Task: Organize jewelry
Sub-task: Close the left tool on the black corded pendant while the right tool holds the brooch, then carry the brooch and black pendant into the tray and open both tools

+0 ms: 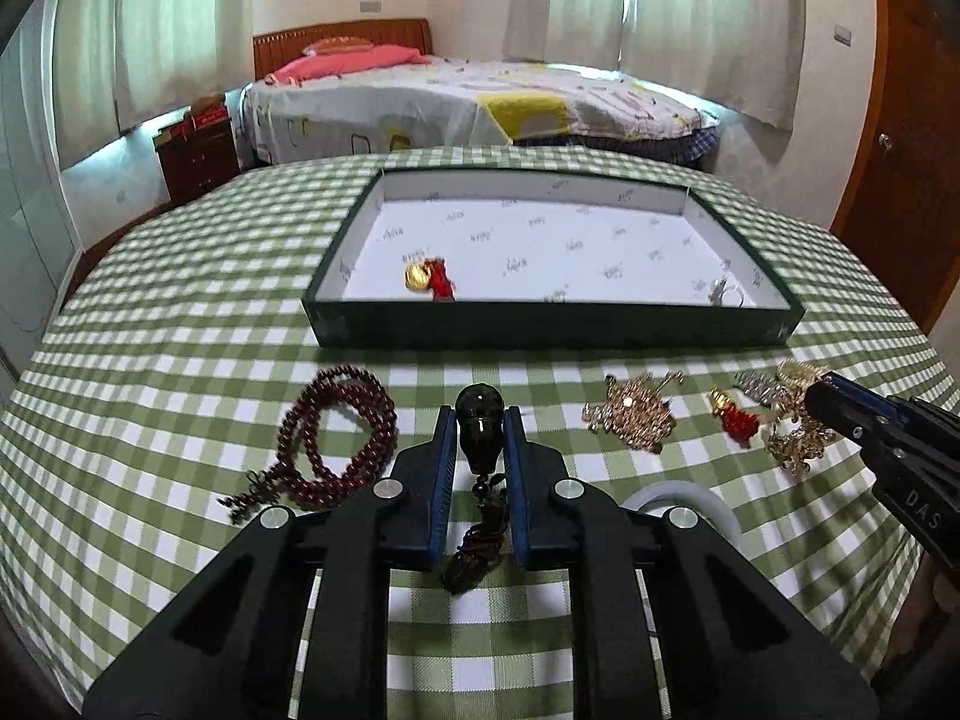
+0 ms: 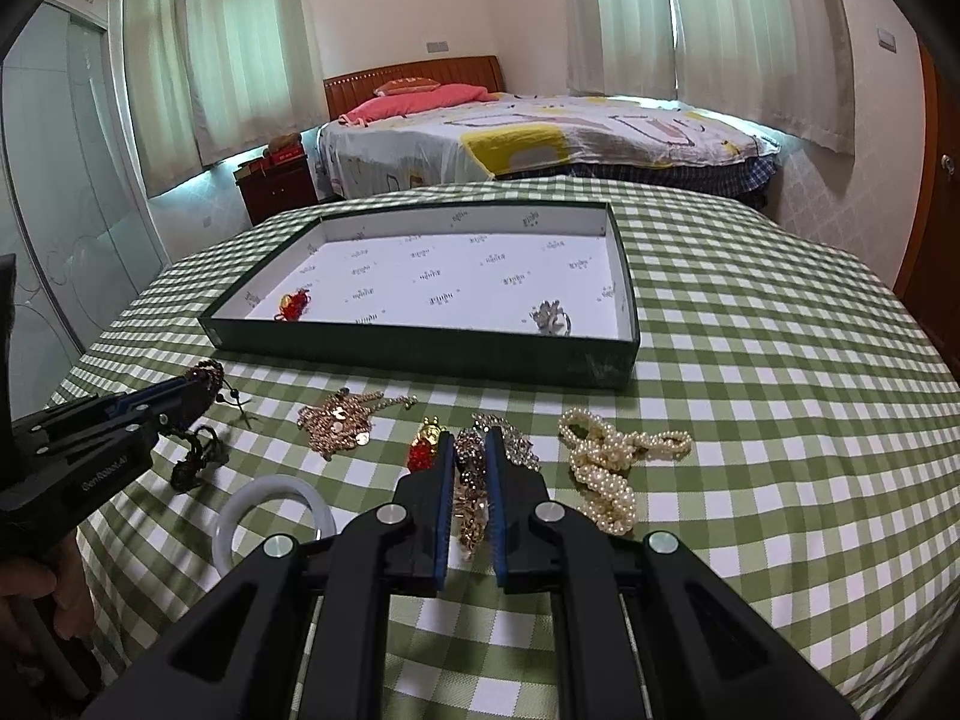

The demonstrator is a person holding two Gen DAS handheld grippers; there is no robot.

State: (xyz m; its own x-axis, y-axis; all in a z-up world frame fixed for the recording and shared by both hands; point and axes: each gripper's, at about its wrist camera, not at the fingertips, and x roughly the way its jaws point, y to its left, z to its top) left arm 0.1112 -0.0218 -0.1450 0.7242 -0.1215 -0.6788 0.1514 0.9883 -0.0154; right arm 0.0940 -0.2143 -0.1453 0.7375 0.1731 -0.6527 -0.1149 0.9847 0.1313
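My left gripper [image 1: 479,420] is shut on a dark pendant [image 1: 478,429], its pads pressing the bead's sides. The knotted cord [image 1: 474,546] trails down to the cloth. From the right wrist view, the left gripper [image 2: 201,387] is at the left with the cord [image 2: 195,462] under it. My right gripper [image 2: 471,450] is shut on a sparkly chain piece [image 2: 471,504] that lies on the table. The green tray [image 1: 558,327] at the back holds a gold-and-red charm [image 1: 429,279] and a silver ring [image 1: 729,295].
On the checked cloth lie dark red beads [image 1: 342,438], a gold sequin piece [image 1: 636,411], a red-and-gold charm [image 2: 426,447], a white bangle [image 2: 273,516] and a pearl strand [image 2: 606,468]. A bed stands beyond the table. A hand [image 2: 36,594] holds the left gripper.
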